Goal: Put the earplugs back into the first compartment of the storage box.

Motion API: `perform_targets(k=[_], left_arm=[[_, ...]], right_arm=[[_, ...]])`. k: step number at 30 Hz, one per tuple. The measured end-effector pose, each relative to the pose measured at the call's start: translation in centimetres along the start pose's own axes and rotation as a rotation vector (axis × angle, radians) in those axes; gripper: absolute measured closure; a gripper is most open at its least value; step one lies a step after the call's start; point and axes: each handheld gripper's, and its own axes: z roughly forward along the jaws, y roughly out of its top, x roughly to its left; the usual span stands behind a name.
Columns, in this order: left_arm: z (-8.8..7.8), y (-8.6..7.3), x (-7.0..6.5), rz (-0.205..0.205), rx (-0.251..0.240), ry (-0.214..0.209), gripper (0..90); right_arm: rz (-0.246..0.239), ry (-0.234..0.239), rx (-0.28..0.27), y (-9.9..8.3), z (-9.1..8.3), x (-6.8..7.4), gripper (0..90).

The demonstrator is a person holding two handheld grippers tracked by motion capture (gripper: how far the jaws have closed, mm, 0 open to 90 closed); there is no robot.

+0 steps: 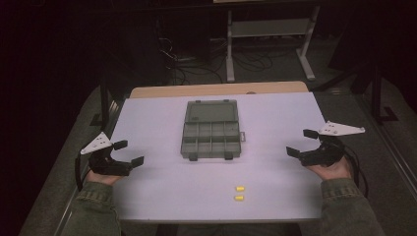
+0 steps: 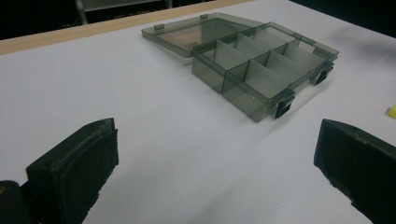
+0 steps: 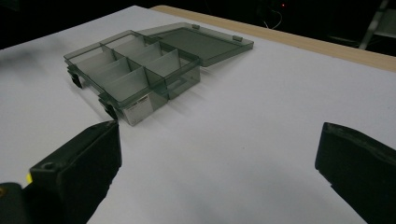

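A smoky clear compartment box (image 1: 210, 137) lies open in the middle of the white table (image 1: 162, 182), its lid (image 1: 211, 111) folded flat toward the far side. The box (image 2: 264, 65) has several empty compartments and dark latches on its near edge; it also lies ahead in the right gripper view (image 3: 133, 74). Two small yellow pieces (image 1: 239, 192) rest near the front edge, and one (image 2: 391, 111) peeks in at the right of the left gripper view. My left gripper (image 1: 129, 153) hovers open at the table's left edge. My right gripper (image 1: 301, 142) is open at the right edge. Nothing sits between either pair of jaws.
A bare wooden strip (image 1: 216, 89) runs along the table's far edge. Beyond it stand a white metal frame (image 1: 268, 37) and tangled cables (image 1: 196, 64) on a dark floor. White tabletop surrounds the box on all sides.
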Motion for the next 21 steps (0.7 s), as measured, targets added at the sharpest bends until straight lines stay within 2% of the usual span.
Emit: perform_targets(k=[8, 12, 15, 21], left_arm=[[0.0, 0.3, -0.4, 0.022, 0.008, -0.003, 0.0], [0.5, 0.4, -0.3, 0.021, 0.035, -0.005, 0.0], [0.7, 0.8, -0.5, 0.038, 0.043, -0.014, 0.0], [1.1, 1.9, -1.2, 0.071, 0.054, -0.031, 0.0]], right_arm=[[-0.003, -0.002, 0.001, 0.0, -0.1, 0.2, 0.0], [-0.001, 0.0, 0.006, 0.0, 0.0, 0.3, 0.0], [-0.01, -0.01, 0.015, 0.0, 0.1, 0.4, 0.0], [-0.013, 0.0, 0.007, 0.0, 0.1, 0.5, 0.0]])
